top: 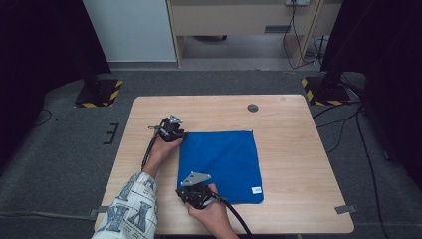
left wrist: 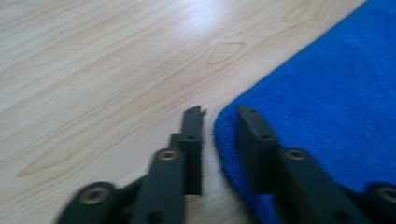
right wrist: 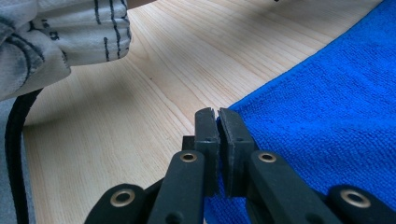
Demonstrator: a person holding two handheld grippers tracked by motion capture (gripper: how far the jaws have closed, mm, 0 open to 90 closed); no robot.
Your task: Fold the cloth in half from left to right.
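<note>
Blue cloth (top: 221, 164): right gripper (right wrist: 218, 114) jaws clamp corner; left gripper (left wrist: 219, 116) jaws narrow, astride blurred corner.

The cloth (top: 221, 164) is fuzzy blue microfibre, matt. The table (top: 293, 149) is smooth pale wood grain with a slight sheen. The jaws are matt black plastic.

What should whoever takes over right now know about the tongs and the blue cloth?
Left tongs: at the cloth's far left corner, jaws straddling its edge with a gap, not yet clamped.
Right tongs: shut on the near left corner.
Blue cloth: lying flat and unfolded on the table.
Done: one corner gripped.
Left: close the left tongs on their corner, then probably lift both corners and fold.
</note>
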